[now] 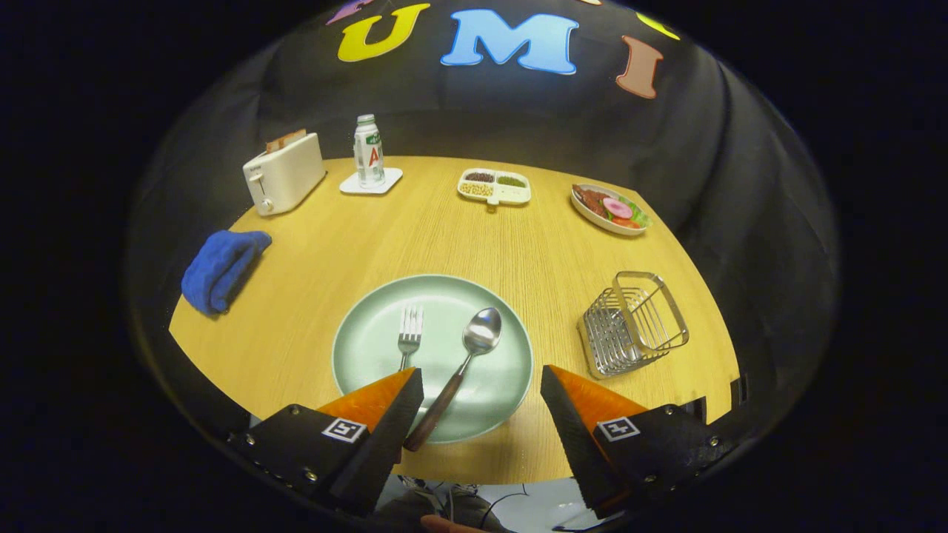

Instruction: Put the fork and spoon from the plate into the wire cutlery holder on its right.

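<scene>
The claw (481,389) hangs above the near edge of the wooden surface (311,281) with its two fingers spread wide, pinching nothing. Between and just ahead of the fingers sits a pale green plate (370,348). On it lie the fork (409,333), tines pointing away, and to its right the spoon (466,363), bowl away and its dark handle slanting back toward the left finger, whose tip covers the fork's handle. To the right of the plate, apart from it, the wire cutlery holder (633,322) stands on the surface. Farther back are a white toaster (284,174) with toast in its slot, a bottle (368,150) on a white coaster (389,180), a divided dish (495,186) of grains, and an oval dish of food (609,209). A blue cloth (222,268) lies at the left edge.
</scene>
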Tool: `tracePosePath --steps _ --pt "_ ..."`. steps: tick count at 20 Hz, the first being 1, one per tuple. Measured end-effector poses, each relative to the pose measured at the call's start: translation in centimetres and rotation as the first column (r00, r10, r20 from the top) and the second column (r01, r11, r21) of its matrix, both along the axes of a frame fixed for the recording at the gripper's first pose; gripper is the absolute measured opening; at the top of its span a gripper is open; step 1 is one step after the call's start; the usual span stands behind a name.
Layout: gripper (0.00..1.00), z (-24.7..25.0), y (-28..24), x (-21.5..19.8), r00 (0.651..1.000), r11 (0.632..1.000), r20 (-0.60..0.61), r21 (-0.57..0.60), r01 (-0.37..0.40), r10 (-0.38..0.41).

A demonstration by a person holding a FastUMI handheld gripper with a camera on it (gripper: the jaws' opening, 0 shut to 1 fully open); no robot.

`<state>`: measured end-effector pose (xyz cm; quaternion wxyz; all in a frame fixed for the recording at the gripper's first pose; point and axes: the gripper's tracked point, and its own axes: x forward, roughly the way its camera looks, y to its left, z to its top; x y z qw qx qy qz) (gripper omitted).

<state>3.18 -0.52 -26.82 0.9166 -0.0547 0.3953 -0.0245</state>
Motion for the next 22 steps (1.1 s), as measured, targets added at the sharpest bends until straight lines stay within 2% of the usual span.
tracePosePath --steps 8,11,16,17,20,21,22 --pt "0.98 -4.3 0.2 -0.3 0.989 1.000 -0.149 0.005 -0.019 0.020" --pt "0.97 -4.4 -0.3 -0.2 0.984 0.997 -0.172 -0.050 -0.053 0.043" --pt "0.82 -4.6 -0.5 -0.7 0.971 0.992 -0.225 -0.078 -0.101 0.081" --pt "0.73 -4.5 -0.6 -0.7 0.969 0.989 -0.232 -0.092 -0.112 0.089" --pt "0.73 -4.8 -1.2 -0.4 0.962 0.973 -0.248 -0.169 -0.156 0.111" --pt "0.69 -4.7 -1.6 -0.2 0.961 0.961 -0.252 -0.215 -0.172 0.116" --pt "0.61 -4.8 -1.6 -0.1 0.957 0.954 -0.262 -0.230 -0.190 0.128"
